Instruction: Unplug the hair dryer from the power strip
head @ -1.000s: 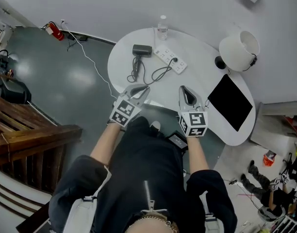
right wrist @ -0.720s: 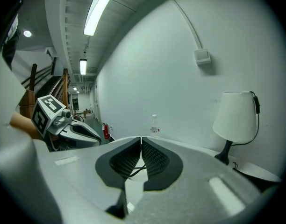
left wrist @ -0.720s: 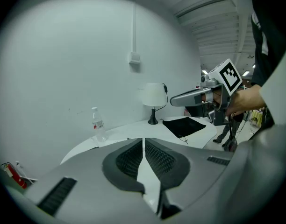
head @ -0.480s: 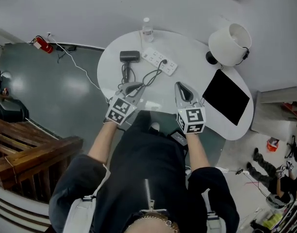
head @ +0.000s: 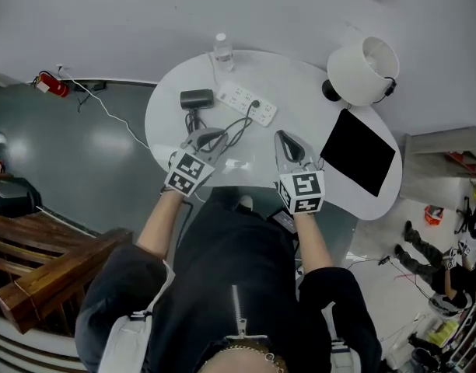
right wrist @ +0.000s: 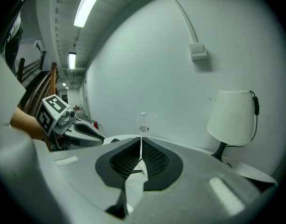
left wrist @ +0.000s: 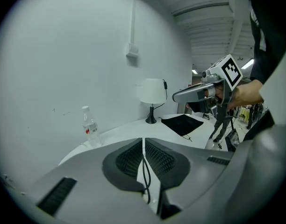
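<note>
black sleeves and bare forearms reach forward from the person's body over the near edge of a white oval table. each hand holds a gripper that points away and slightly down.

left gripper: marker cube at the wrist end, nose angled far and a little right. jaws clenched pad on pad, nothing gripped. its tips lie over the near loops of the cord, which shows as a dark line on the tabletop through the slit under the closed pads. whether they touch cannot be told.

right gripper: level with the left one and apart from it to the right, pointing far. jaws clenched, empty. the cord loops lie just to its left.

hair dryer: dark, lying on the table beyond the left gripper, far and a little left of its tips, apart from them.

power strip: white, lying aslant just right of the hair dryer, far of the gap between the two grippers. a dark plug sits in it, and the cord runs from there near and left; the dryer is still plugged in.

black flat pad: right part of the table, right of the right gripper.

clear bottle: upright at the table's far edge, beyond the strip.

white lamp: far right of the table, on a dark base.

red extinguisher: on the floor far left, by the wall.
</note>
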### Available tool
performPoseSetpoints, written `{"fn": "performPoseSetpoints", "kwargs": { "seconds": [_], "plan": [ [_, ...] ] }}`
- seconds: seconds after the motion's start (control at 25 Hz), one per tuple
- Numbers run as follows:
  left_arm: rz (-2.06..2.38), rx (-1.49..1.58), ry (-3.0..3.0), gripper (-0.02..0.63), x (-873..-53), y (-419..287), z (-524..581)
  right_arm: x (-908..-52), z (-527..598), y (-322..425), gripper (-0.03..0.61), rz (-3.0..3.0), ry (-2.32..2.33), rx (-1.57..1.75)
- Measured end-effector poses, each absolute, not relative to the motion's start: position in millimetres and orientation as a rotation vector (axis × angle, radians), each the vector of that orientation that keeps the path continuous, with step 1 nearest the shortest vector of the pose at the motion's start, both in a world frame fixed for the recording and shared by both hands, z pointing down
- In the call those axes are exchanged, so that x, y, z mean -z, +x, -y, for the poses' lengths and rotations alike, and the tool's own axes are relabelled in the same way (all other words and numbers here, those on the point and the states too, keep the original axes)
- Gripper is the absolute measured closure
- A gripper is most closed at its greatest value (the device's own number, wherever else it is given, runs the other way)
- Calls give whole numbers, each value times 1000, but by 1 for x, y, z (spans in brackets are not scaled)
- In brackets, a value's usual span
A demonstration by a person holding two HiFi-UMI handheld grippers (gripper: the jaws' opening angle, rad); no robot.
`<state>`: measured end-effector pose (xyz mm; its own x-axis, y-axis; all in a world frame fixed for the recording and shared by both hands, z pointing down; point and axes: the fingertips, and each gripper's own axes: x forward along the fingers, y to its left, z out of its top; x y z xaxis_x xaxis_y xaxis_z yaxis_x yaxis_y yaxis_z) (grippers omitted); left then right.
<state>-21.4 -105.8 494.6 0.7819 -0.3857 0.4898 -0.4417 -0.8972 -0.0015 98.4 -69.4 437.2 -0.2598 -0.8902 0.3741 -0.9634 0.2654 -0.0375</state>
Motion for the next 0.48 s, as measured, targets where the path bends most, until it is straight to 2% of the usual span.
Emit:
{"fn": "performPoseSetpoints", "kwargs": {
  "seconds": [0.48],
  "plan": [
    [494, -942, 2970, 591, -507, -20, 152, -450, 97, 95, 572, 2202, 1725, -426]
  ]
}}
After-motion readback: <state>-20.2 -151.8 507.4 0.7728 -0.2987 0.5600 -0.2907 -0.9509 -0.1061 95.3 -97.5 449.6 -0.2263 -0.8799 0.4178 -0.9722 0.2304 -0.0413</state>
